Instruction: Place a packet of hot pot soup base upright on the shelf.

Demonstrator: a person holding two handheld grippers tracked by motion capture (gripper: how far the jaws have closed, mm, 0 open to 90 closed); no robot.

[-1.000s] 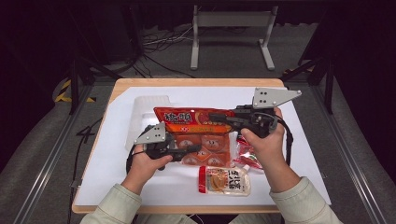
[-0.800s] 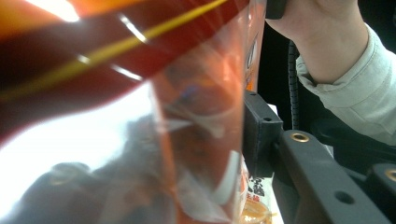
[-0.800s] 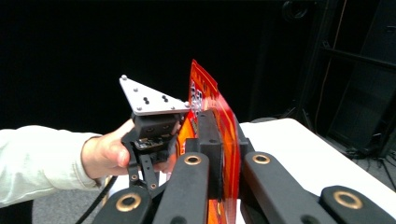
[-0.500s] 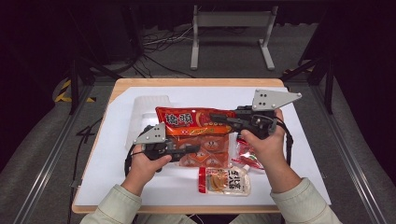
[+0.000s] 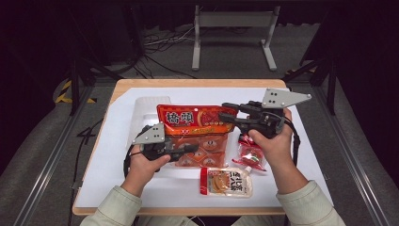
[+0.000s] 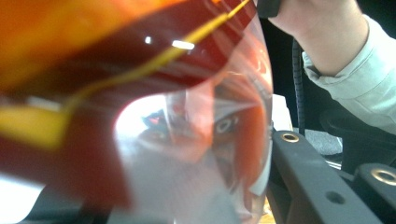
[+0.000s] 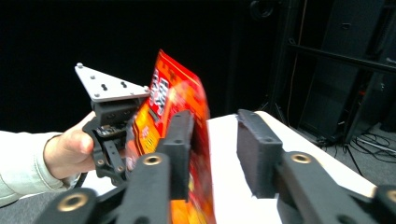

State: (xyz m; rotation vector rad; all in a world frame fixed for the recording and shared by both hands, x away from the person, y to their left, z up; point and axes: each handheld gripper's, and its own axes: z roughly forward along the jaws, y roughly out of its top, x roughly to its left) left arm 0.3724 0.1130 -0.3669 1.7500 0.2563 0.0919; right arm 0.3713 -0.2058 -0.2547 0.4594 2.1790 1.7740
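A large red snack bag (image 5: 193,120) stands tilted up over the white board, with clear-windowed snacks in its lower half. My left gripper (image 5: 190,150) is shut on the bag's lower left part. The bag (image 6: 140,93) presses close against the left gripper view's camera. My right gripper (image 5: 225,113) sits at the bag's upper right edge. Its jaws have just been opening. In the right gripper view they (image 7: 215,126) stand apart with the bag's edge (image 7: 187,93) beside the left jaw, unpressed.
A small red packet (image 5: 249,153) and an orange sauce pouch (image 5: 226,181) lie on the white board (image 5: 306,155) near the front. A clear plastic bag (image 5: 143,110) lies at the back left. The wooden table edge (image 5: 197,83) borders the board.
My right gripper's jaws have come apart and let go of the bag's upper right edge. My left gripper keeps its hold and has not moved.
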